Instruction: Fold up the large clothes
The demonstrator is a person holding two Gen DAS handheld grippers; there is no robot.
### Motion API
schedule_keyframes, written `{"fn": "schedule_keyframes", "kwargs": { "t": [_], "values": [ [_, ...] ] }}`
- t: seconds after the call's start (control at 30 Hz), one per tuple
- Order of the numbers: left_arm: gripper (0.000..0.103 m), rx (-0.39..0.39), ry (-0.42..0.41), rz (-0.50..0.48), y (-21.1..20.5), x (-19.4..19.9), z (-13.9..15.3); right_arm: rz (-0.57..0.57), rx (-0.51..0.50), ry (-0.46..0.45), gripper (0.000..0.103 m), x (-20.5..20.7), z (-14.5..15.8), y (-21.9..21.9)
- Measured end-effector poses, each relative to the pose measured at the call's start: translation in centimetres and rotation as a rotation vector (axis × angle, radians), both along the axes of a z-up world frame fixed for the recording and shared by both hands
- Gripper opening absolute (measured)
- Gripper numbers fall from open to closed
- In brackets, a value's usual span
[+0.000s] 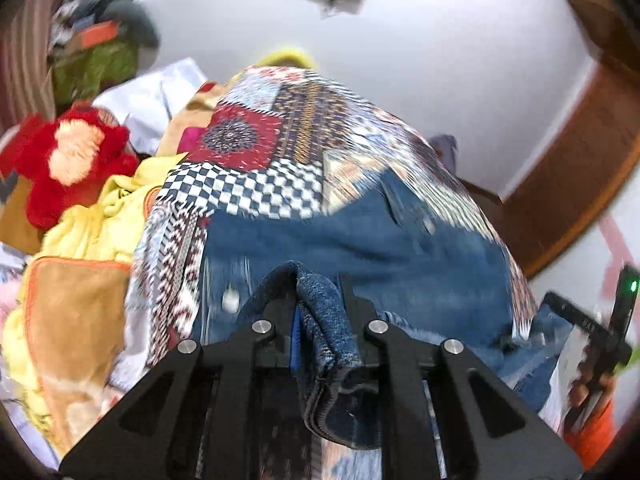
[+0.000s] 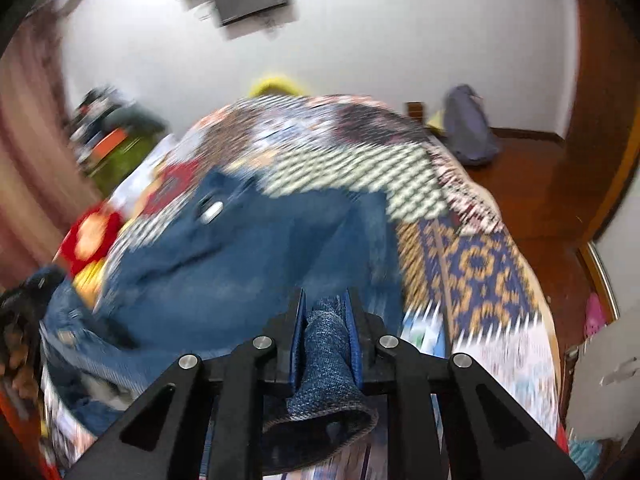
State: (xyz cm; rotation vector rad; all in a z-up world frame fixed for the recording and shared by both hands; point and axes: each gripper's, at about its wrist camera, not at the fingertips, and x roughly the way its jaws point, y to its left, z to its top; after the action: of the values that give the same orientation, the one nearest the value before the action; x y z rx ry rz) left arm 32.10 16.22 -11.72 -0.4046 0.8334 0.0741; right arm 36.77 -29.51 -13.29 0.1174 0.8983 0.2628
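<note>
A pair of blue denim jeans (image 1: 360,248) lies spread on a bed with a patchwork cover (image 1: 280,128). My left gripper (image 1: 318,292) is shut on a bunched fold of the jeans. In the right wrist view the jeans (image 2: 240,264) stretch away to the left over the cover (image 2: 480,264). My right gripper (image 2: 325,304) is shut on another thick fold of the denim. The other gripper shows at the right edge of the left wrist view (image 1: 600,336), held by a hand. Both views are blurred by motion.
A red plush toy (image 1: 68,156), yellow cloth (image 1: 100,216) and a tan blanket (image 1: 76,312) lie left of the bed. A pile of clothes (image 1: 100,36) stands at the back left. A dark bag (image 2: 468,128) sits on the wooden floor (image 2: 540,184) by the white wall.
</note>
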Motion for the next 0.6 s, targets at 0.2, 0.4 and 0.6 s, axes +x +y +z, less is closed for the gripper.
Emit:
{"fn": "schedule_keyframes", "kwargs": {
  "t": [0.2, 0.4, 0.6],
  "values": [
    [0.015, 0.021, 0.085, 0.037, 2.5, 8.6, -3.9, -0.07, 0.016, 0.028, 0.016, 10.8, -1.9, 0.8],
    [0.016, -0.081, 0.21, 0.032, 4.8, 12.5, -11.3, -0.088, -0.117, 0.062, 0.016, 17.0, -5.6, 2.9],
    [0.02, -0.09, 0.214, -0.028, 5.3, 12.5, -12.4, -0.146, -0.315, 0.028, 0.016, 16.8, -6.6, -0.4]
  ]
}}
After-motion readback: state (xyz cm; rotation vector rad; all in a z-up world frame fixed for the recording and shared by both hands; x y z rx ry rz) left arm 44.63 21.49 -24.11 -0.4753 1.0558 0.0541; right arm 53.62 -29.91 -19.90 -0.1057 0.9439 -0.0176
